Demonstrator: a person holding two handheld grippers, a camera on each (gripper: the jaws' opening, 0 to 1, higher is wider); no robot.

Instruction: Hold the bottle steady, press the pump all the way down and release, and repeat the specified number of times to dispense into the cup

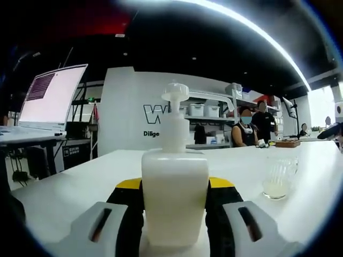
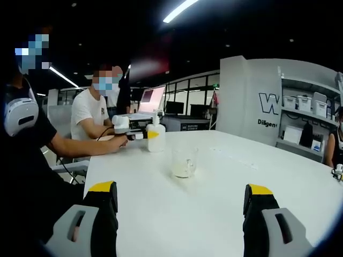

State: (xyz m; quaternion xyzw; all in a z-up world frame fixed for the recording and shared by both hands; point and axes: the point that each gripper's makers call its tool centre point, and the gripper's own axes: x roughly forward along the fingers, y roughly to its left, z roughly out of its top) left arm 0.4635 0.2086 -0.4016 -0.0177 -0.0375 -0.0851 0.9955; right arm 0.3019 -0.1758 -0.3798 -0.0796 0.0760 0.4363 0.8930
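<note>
White pump bottle (image 1: 174, 193) stands upright on the white bench (image 1: 80, 182), clamped between the left gripper (image 1: 174, 214) fingers. Right of it, apart, sits a clear glass cup (image 1: 278, 178) holding a little pale liquid. The right gripper (image 2: 179, 206) fingers are spread wide, empty, above the bench.

Both grippers have black fingers (image 2: 103, 217) with yellow tips and grey mounts.
</note>
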